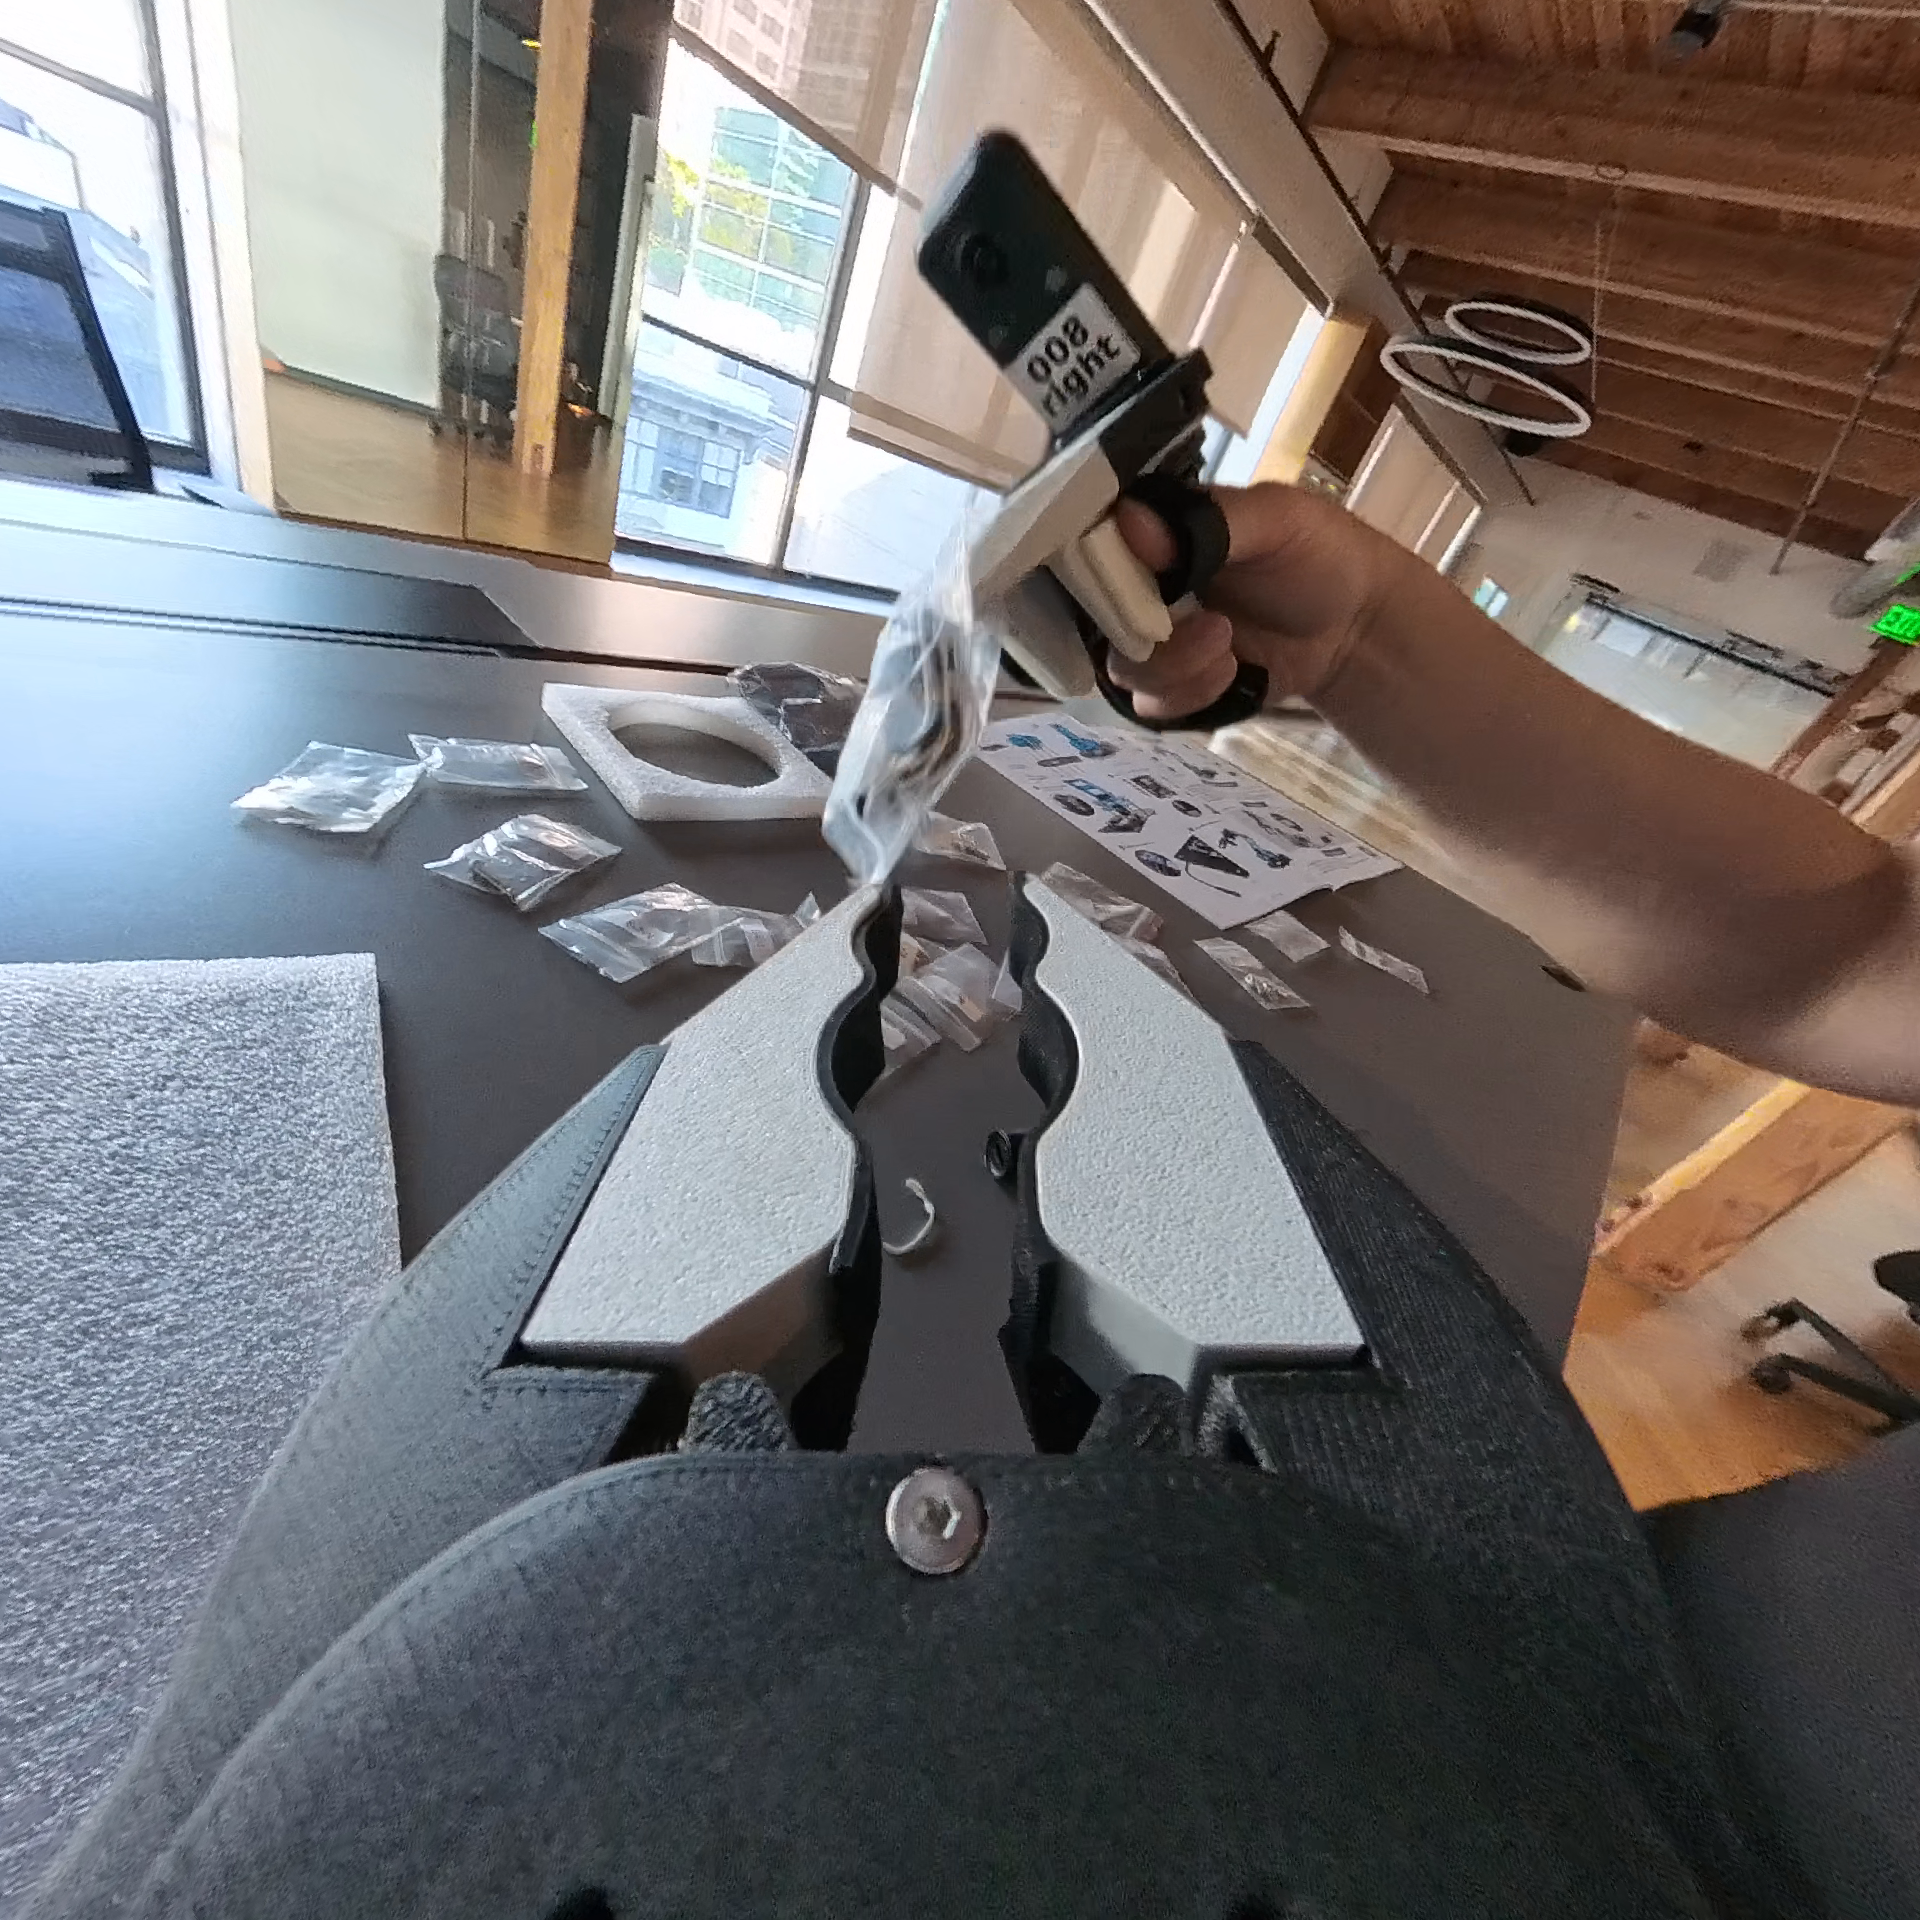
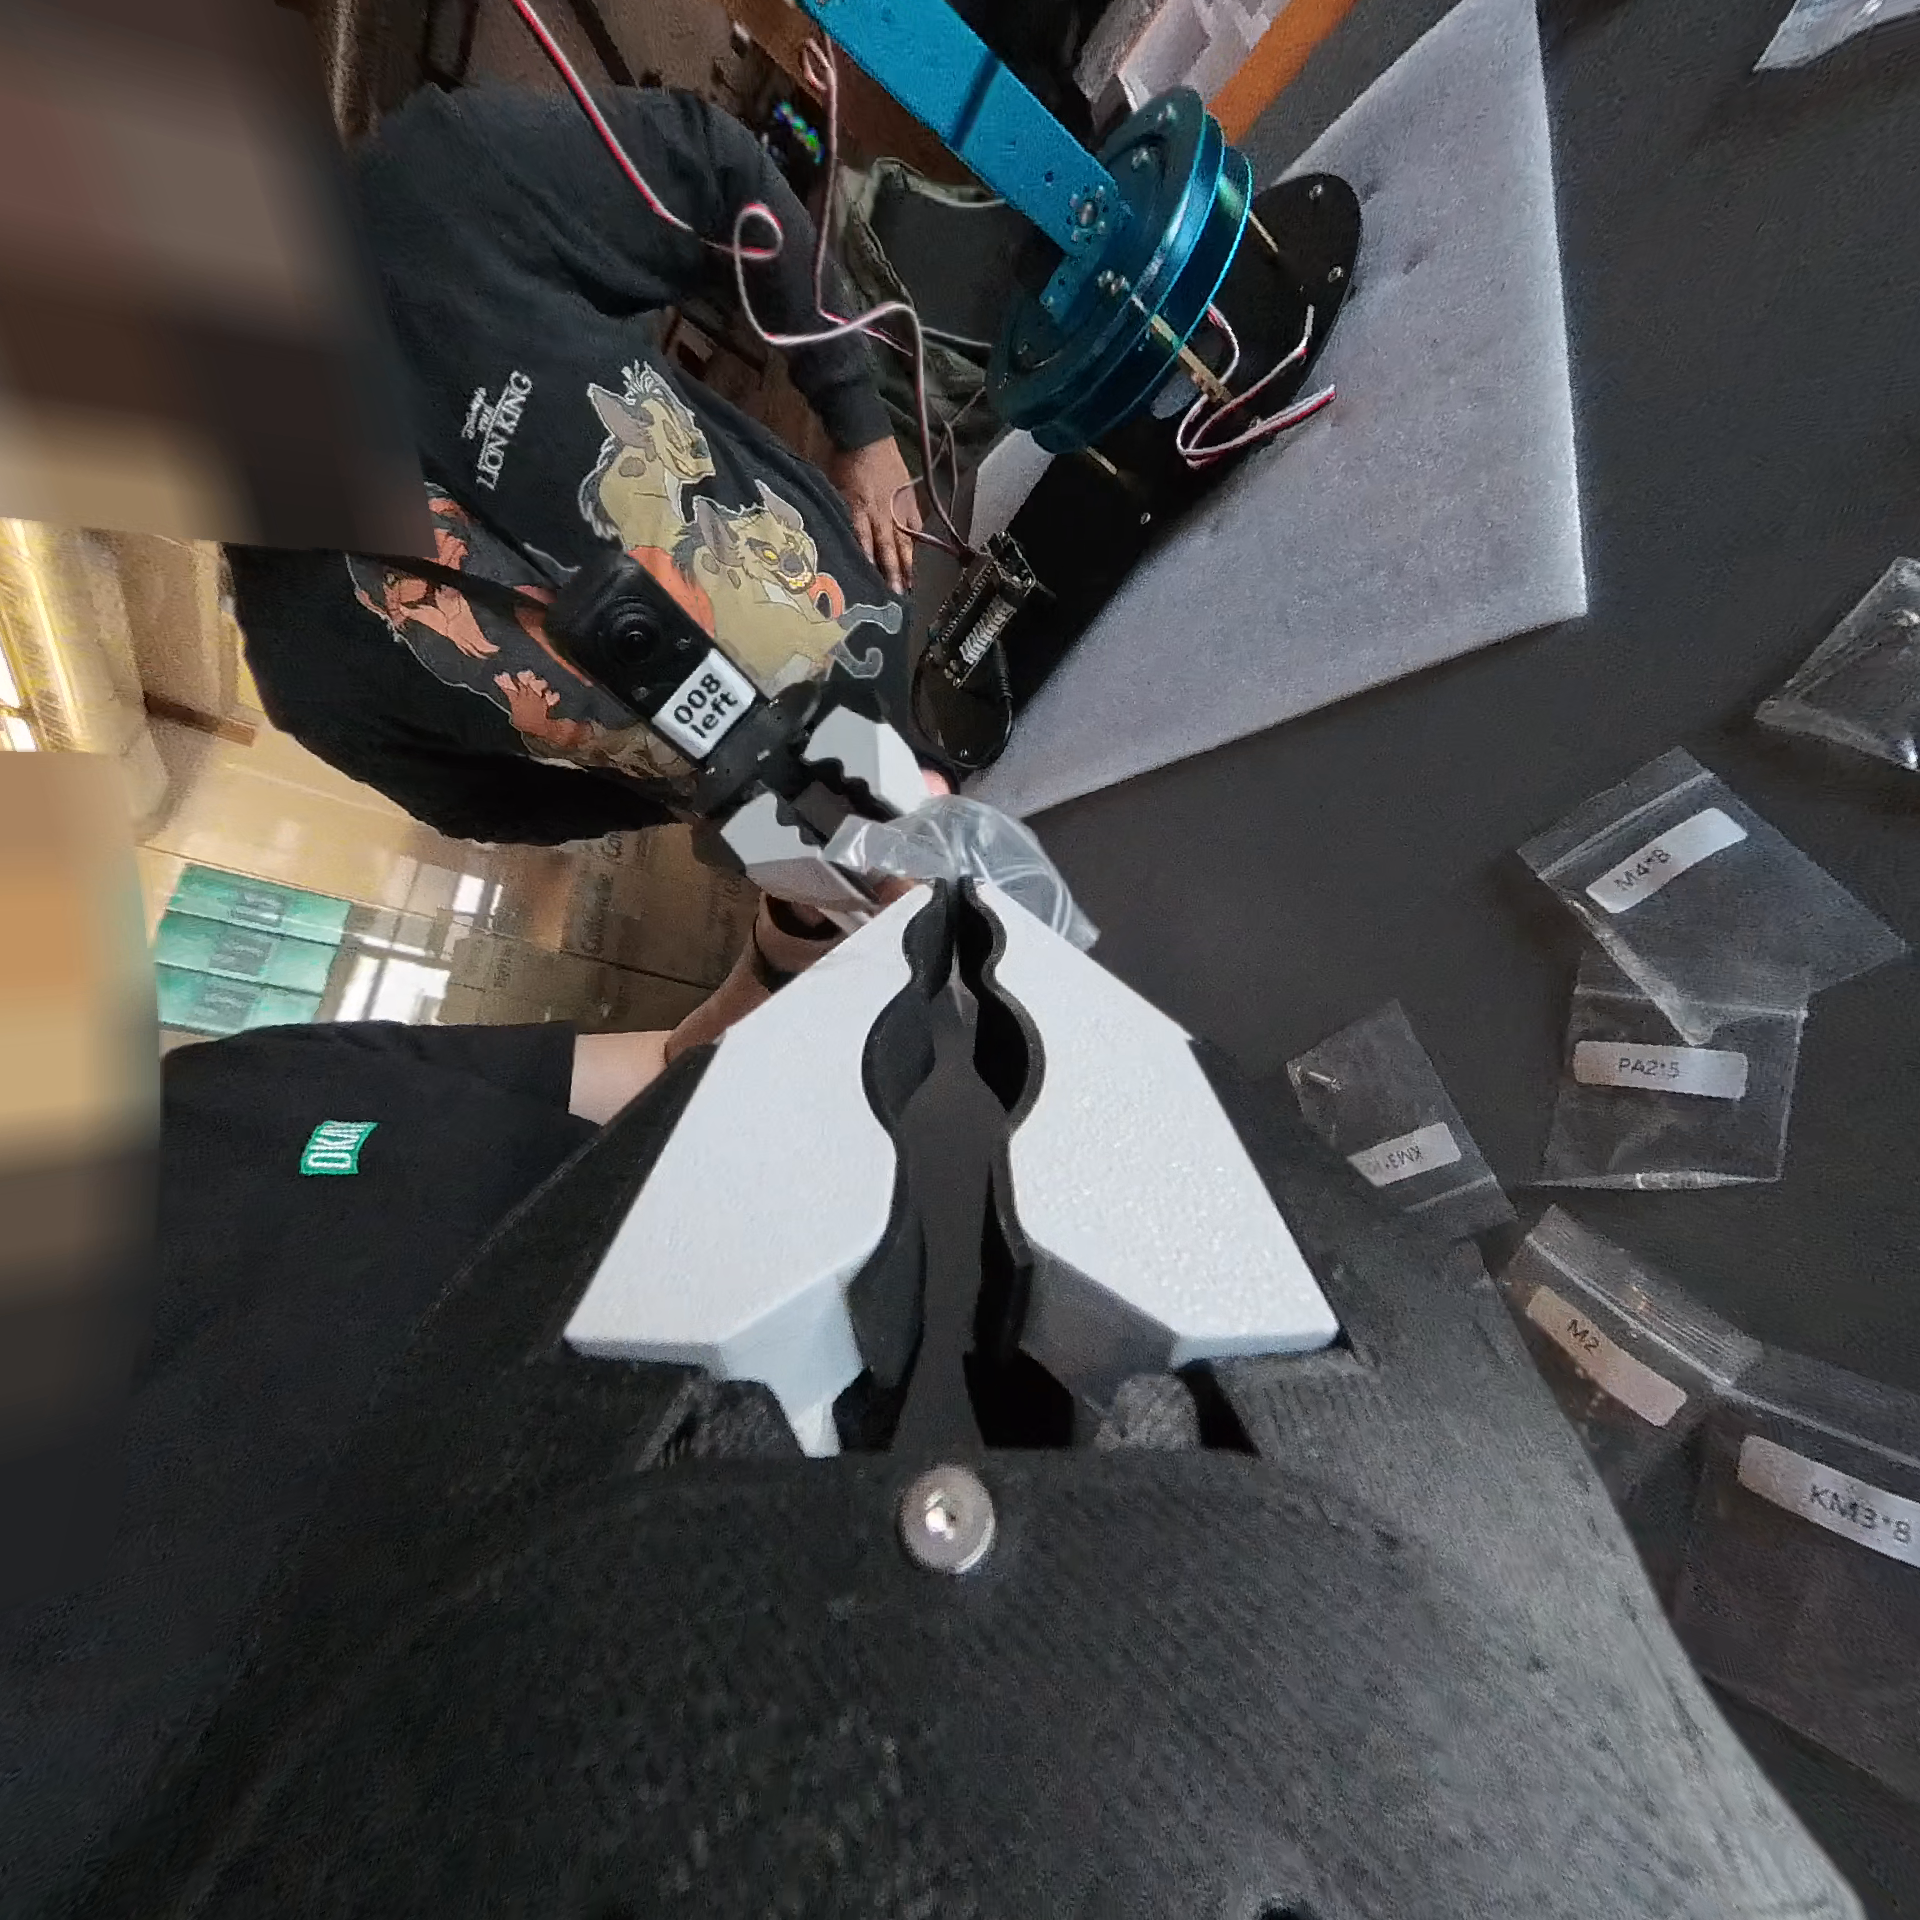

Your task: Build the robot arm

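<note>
My right gripper [image 2: 961,896] is shut on the top edge of a clear plastic bag [image 2: 935,840] with small dark parts in it. In the left wrist view the right gripper [image 1: 977,587] holds the bag [image 1: 914,727] hanging above the black table [image 1: 260,675]. My left gripper [image 1: 948,891] is open, and the bag's lower corner touches its left fingertip [image 1: 862,914]. In the right wrist view the left gripper [image 2: 831,821] stands open around the bag's far end.
Several small clear bags [image 1: 525,857] lie on the table, some with labels [image 2: 1683,894]. A white foam frame [image 1: 675,758], a printed sheet [image 1: 1174,810] and a grey foam mat [image 1: 177,1195] are nearby. A blue robot base [image 2: 1122,270] stands on the mat [image 2: 1403,468]. Another person's hand [image 2: 883,509] rests there.
</note>
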Action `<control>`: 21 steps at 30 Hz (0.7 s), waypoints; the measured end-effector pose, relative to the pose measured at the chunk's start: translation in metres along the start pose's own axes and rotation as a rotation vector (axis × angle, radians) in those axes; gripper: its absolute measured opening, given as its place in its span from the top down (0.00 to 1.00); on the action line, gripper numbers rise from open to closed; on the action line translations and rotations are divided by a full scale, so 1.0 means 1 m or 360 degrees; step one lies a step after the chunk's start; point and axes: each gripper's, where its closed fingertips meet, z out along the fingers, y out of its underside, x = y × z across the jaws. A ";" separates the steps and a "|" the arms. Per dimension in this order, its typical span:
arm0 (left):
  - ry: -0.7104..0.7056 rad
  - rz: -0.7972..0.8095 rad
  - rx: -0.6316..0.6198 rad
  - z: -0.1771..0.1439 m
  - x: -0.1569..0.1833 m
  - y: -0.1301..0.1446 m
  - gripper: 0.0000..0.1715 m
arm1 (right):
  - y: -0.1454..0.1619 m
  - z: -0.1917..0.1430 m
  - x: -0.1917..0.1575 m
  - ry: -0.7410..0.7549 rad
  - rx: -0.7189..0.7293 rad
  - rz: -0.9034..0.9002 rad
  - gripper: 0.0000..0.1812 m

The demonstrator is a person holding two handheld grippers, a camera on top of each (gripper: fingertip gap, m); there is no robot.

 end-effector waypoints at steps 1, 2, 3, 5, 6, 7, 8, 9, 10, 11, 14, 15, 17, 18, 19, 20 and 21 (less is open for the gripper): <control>-0.0025 0.0002 0.0034 0.000 0.000 -0.004 0.91 | 0.002 0.000 0.000 -0.0003 0.0007 0.0011 1.00; -0.0041 -0.0009 0.0078 0.001 0.000 -0.008 0.92 | 0.002 0.000 -0.002 -0.0035 0.0036 0.0026 1.00; -0.0045 -0.0031 0.0125 0.001 0.001 -0.011 0.92 | 0.000 0.000 -0.006 -0.0089 0.0074 0.0049 1.00; -0.0093 -0.0068 0.0180 0.002 -0.001 -0.014 0.92 | -0.002 -0.001 -0.013 -0.0168 0.0131 0.0079 1.00; -0.0104 -0.0074 0.0190 0.003 -0.002 -0.013 0.93 | -0.001 -0.001 -0.014 -0.0170 0.0146 0.0079 1.00; -0.0112 -0.0080 0.0198 0.004 -0.003 -0.012 0.93 | -0.002 -0.001 -0.014 -0.0165 0.0155 0.0078 1.00; -0.0116 -0.0087 0.0204 0.005 -0.003 -0.011 0.93 | -0.003 0.000 -0.013 -0.0165 0.0164 0.0081 1.00; -0.0118 -0.0095 0.0207 0.006 -0.003 -0.010 0.93 | -0.004 0.000 -0.013 -0.0176 0.0173 0.0087 1.00; -0.0121 -0.0100 0.0211 0.007 -0.004 -0.009 0.93 | -0.005 0.000 -0.014 -0.0193 0.0179 0.0093 1.00; -0.0127 -0.0100 0.0221 0.008 -0.004 -0.010 0.94 | -0.005 0.001 -0.014 -0.0205 0.0183 0.0099 1.00; -0.0162 -0.0088 0.0239 0.011 -0.007 -0.010 0.93 | -0.006 0.003 -0.012 -0.0204 0.0179 0.0104 1.00; -0.0146 -0.0094 0.0235 0.012 -0.006 -0.009 0.93 | -0.006 0.003 -0.011 -0.0206 0.0176 0.0105 1.00; -0.0143 -0.0108 0.0224 0.016 -0.007 -0.008 0.93 | -0.006 0.006 -0.011 -0.0213 0.0167 0.0103 1.00; -0.0154 -0.0111 0.0219 0.017 -0.009 -0.007 0.93 | -0.006 0.006 -0.011 -0.0212 0.0163 0.0099 1.00; -0.0154 -0.0114 0.0223 0.017 -0.009 -0.008 0.93 | -0.006 0.007 -0.011 -0.0214 0.0163 0.0097 1.00; -0.0137 -0.0123 0.0235 0.018 -0.008 -0.009 0.93 | -0.006 0.007 -0.011 -0.0212 0.0163 0.0097 1.00; -0.0115 -0.0137 0.0248 0.018 -0.006 -0.010 0.94 | -0.007 0.007 -0.010 -0.0207 0.0164 0.0094 1.00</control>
